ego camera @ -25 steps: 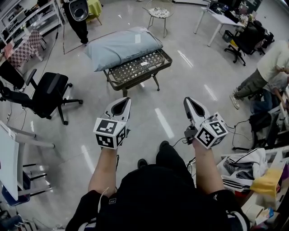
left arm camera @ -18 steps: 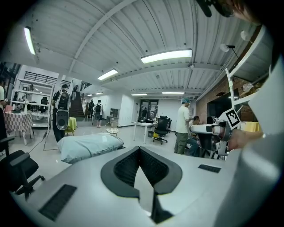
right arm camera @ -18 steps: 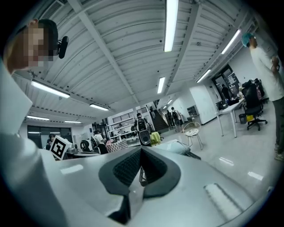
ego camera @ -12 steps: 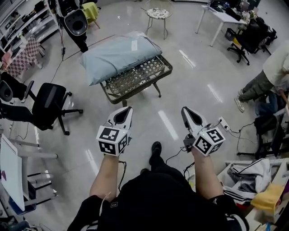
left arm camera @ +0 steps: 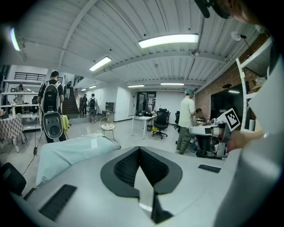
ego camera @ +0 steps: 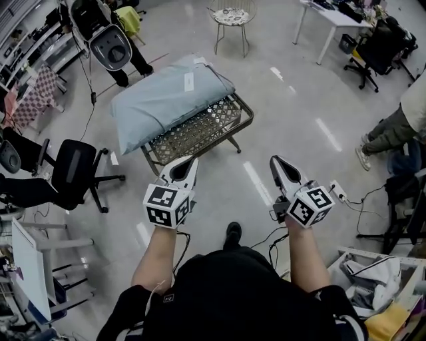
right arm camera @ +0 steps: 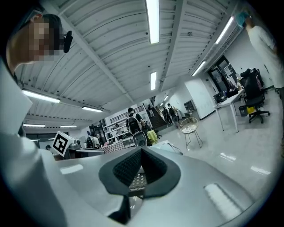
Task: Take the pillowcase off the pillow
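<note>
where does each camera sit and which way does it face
Head view: on the person's head, facing steeply down at pillow and wire table; both forearms, left gripper, right gripper show.
Left gripper view: on the left gripper, facing along its shut fingers to the pillow; right gripper at right.
Right gripper view: on the right gripper, facing across the room; shut fingers frame the table.
Shared: all three show the round chair.
</note>
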`<state>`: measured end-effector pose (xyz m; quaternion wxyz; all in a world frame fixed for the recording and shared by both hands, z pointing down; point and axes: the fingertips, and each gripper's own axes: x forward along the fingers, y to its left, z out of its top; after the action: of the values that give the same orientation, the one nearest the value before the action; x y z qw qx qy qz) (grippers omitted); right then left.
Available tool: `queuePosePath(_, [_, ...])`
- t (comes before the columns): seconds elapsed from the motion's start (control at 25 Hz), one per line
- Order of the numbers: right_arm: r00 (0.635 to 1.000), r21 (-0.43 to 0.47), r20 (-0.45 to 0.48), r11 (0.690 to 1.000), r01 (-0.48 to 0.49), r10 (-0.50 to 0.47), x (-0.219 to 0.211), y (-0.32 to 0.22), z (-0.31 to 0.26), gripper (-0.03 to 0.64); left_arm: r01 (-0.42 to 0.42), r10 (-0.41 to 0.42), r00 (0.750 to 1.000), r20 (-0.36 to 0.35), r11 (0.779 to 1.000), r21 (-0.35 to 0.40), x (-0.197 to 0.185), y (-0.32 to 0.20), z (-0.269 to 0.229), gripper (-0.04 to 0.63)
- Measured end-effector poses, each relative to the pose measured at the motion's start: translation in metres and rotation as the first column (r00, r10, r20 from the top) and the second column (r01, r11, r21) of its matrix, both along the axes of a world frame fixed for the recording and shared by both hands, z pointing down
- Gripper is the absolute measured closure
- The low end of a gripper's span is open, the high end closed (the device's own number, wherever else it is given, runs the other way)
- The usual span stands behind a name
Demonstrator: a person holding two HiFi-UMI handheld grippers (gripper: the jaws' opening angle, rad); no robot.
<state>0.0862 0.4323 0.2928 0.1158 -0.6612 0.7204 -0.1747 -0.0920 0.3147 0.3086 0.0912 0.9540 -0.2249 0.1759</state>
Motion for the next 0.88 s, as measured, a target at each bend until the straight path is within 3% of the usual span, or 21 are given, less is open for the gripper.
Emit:
queuePosePath(0.48, [0.997, -0.045, 0.01, 0.996, 0.071, -0.071, 0.037, -0.09, 0.007, 0.607, 0.02, -0.019, 0.999, -0.034, 1.0, 0.009, 0.058, -0.086, 0.001, 0.594])
queuePosePath(0.88, [0.993, -0.129, -0.034, 0.985, 0.112, -0.117, 0.096, -0.245, 0.023, 0.607, 0.089, -0.09, 0.995, -0.048, 0.996, -0.006, 0.11, -0.247, 0.032, 0.594])
